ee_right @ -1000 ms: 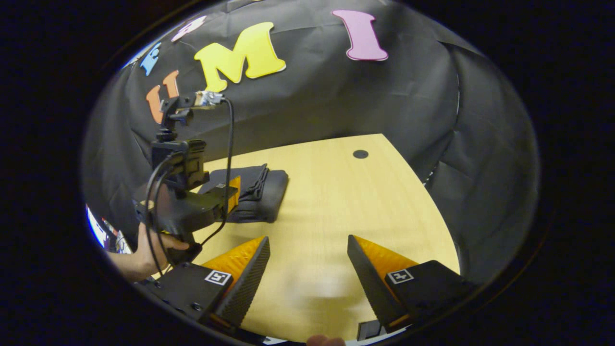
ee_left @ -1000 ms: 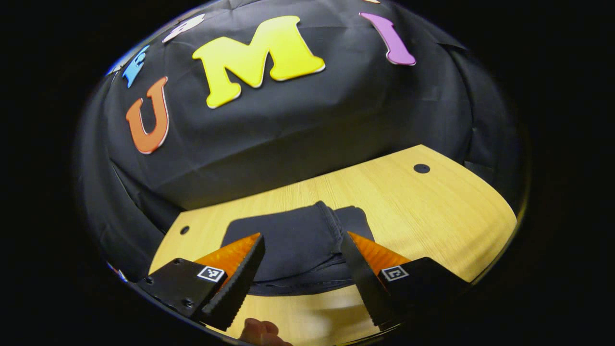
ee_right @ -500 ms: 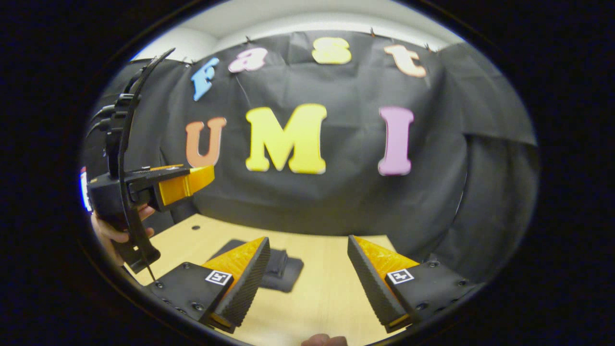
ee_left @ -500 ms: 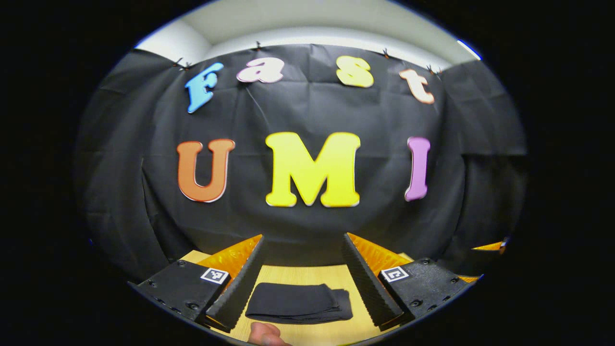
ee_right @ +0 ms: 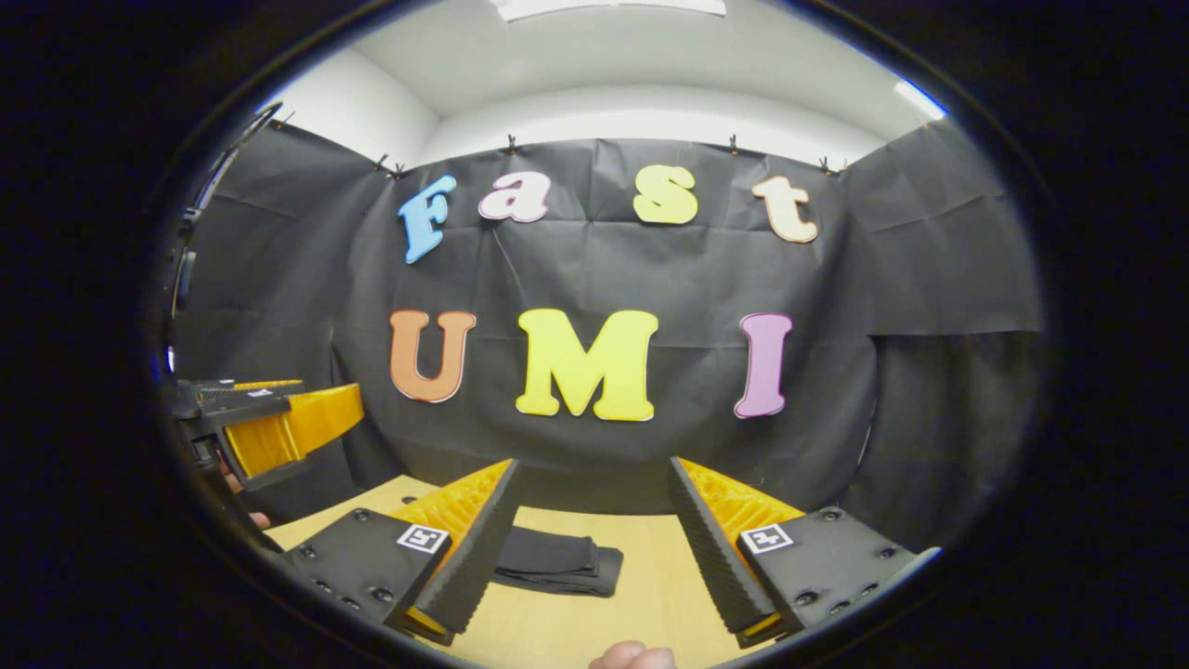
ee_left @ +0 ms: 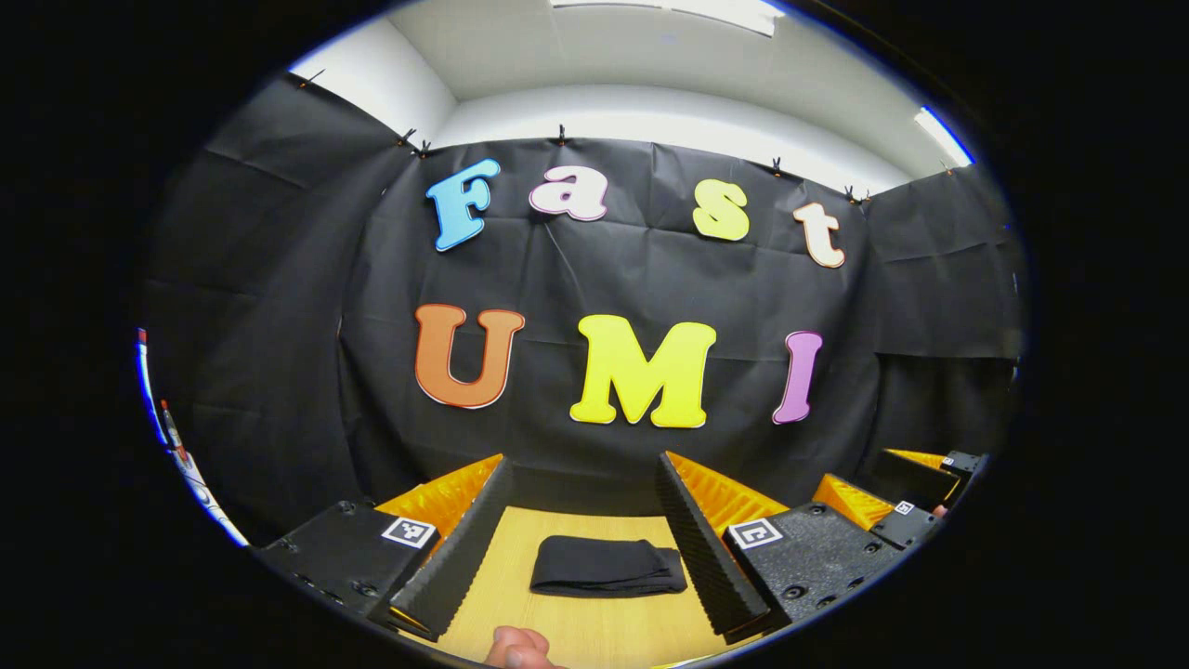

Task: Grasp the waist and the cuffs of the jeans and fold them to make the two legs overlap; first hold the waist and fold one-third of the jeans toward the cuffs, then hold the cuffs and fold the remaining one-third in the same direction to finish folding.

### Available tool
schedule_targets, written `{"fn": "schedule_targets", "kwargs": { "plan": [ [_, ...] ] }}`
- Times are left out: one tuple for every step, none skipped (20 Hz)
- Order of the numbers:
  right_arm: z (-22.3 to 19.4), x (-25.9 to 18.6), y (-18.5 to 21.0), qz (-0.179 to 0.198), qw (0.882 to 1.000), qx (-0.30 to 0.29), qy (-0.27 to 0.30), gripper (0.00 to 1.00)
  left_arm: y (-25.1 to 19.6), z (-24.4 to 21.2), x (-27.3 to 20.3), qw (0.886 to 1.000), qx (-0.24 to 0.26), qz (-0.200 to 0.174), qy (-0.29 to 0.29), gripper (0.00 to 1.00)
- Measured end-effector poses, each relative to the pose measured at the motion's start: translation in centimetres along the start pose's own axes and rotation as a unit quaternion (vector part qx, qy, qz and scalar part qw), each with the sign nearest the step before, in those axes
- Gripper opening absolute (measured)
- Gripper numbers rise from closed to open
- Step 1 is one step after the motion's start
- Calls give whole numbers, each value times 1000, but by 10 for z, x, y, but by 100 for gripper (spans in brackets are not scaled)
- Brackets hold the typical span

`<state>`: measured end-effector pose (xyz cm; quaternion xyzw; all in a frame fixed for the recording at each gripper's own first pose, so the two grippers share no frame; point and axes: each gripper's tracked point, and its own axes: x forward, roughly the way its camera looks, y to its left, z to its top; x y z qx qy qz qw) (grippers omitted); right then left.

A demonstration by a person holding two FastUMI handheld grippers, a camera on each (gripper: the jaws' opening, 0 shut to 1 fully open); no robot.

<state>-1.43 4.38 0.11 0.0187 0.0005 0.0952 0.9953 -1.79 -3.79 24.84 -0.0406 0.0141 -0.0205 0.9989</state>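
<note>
You hold both grippers raised above the table (ee_left: pixel 576 632), and they look almost level toward the black cloth wall (ee_left: pixel 279 325) of the booth. The left gripper (ee_left: pixel 581 474) has its two fingers wide apart, and nothing is between them. The right gripper (ee_right: pixel 592 478) is the same: its fingers are spread and they hold nothing.

The jeans (ee_left: pixel 606 567) lie on the wooden table as a small dark folded bundle, flat and compact. In the left gripper view you see the jeans in the gap between the fingers, farther off on the table, not touching them. In the right gripper view the jeans (ee_right: pixel 557 562) lie more to the left, and one end is hidden behind the left finger of that gripper.

In the right gripper view the left gripper (ee_right: pixel 279 432) shows at the left edge, in the air beside the cloth wall and well apart from the jeans. In the left gripper view the right gripper (ee_left: pixel 892 511) shows at the right edge, low and partly cut off.

A fingertip (ee_left: pixel 516 646) of your hand shows at the bottom of the left gripper view, and another fingertip (ee_right: pixel 632 655) at the bottom of the right gripper view. Above the cloth there are a white wall (ee_left: pixel 650 111) and a ceiling light (ee_left: pixel 943 139). Nothing stands between the grippers and the jeans.
</note>
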Motion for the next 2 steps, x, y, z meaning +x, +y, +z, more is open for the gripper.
{"fn": "schedule_targets", "kwargs": {
  "plan": [
    [-1, -8, 1, -3, 1000, 0, -2, 99, -1, -5, -8, 1000, -2, -2, 3, 98],
    [0, -14, 2, -7, 1000, 3, -6, 99, -4, -9, -16, 1000, -4, -3, 4, 99]
  ]
}}
